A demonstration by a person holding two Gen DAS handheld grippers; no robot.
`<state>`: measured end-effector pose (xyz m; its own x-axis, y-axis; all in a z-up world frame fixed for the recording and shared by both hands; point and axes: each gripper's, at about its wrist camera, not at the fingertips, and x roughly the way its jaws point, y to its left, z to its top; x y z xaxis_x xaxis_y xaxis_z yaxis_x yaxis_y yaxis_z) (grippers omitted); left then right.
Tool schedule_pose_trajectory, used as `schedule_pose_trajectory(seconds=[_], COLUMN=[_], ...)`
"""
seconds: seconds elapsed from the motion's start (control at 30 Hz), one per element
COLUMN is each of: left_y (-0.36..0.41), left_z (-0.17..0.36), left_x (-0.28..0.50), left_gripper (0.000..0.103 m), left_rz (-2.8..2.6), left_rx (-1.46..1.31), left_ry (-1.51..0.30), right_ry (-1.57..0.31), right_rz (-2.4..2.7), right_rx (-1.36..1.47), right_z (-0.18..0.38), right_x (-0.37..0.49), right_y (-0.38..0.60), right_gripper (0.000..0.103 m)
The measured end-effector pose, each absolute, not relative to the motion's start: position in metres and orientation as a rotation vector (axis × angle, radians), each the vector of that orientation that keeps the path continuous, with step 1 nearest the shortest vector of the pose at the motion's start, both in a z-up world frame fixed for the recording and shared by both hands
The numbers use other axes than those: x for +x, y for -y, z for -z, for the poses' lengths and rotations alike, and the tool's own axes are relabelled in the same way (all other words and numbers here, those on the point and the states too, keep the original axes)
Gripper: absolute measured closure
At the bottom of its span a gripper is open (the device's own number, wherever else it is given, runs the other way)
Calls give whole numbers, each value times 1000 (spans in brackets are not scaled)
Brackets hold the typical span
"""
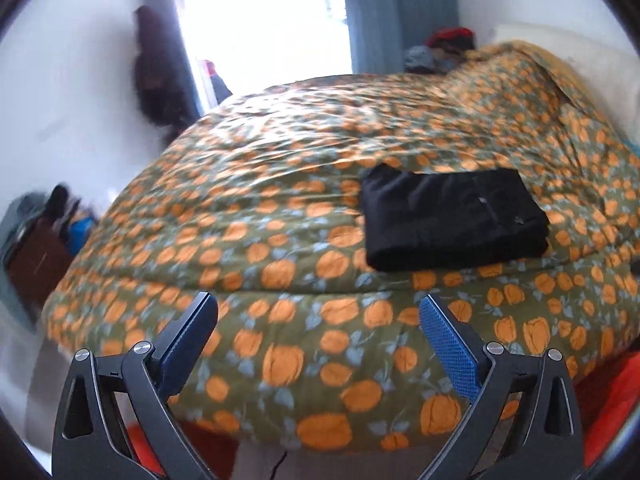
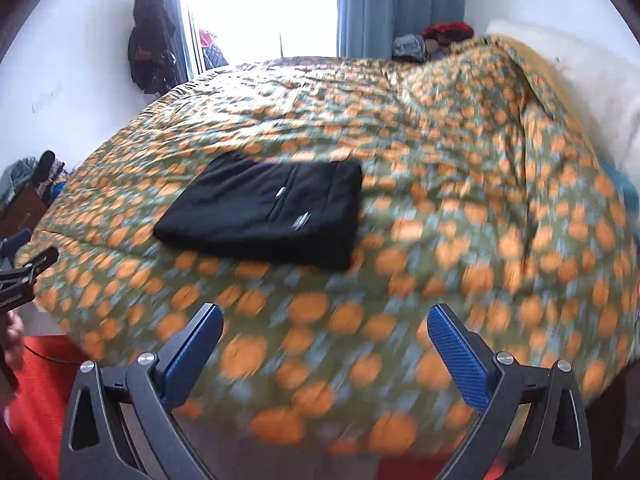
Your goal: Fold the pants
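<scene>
The black pants (image 1: 454, 218) lie folded into a flat rectangle on the bed's green quilt with orange flowers (image 1: 280, 272), touched by neither tool. From the left tongs (image 1: 318, 312) they sit ahead and to the right, well beyond the fingertips; from the right tongs (image 2: 324, 322) the same bundle (image 2: 264, 216) sits ahead and to the left. Both pairs of tongs are spread wide with nothing between the blue pads, hanging over the near edge of the quilt (image 2: 460, 208).

Only the right wrist view catches the other tool: a black finger of the left tongs (image 2: 30, 268) pokes in at the far left edge, level with the quilt's near corner, with part of a hand (image 2: 14, 340) below it. That view also shows small pale marks on the pants more sharply, though its foreground is smeared by blur. The left wrist view shows the quilt's front edge and printed flowers crisply, close under its fingertips. Beyond both, a bright window (image 1: 260, 20) and blue curtain (image 1: 400, 12) stand past the bed's far side.
</scene>
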<state>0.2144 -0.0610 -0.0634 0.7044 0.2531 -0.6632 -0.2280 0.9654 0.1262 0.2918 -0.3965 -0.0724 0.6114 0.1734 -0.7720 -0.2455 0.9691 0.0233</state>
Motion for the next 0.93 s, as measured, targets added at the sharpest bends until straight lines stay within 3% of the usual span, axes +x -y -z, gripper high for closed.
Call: schedule_pose_trajectory(seconds=[0.2, 0.93], left_y=[71, 106], left_z=[75, 47], left_x=[191, 169], left_gripper=[2, 2], left_rz=[-202, -118], left_rx=[74, 58], left_ry=[-930, -881], right_ry=[-916, -883], right_rz=[-203, -222], right_rx=[-21, -62], right_z=[86, 70], right_x=[231, 210], right_y=[382, 367], right_gripper=[2, 2])
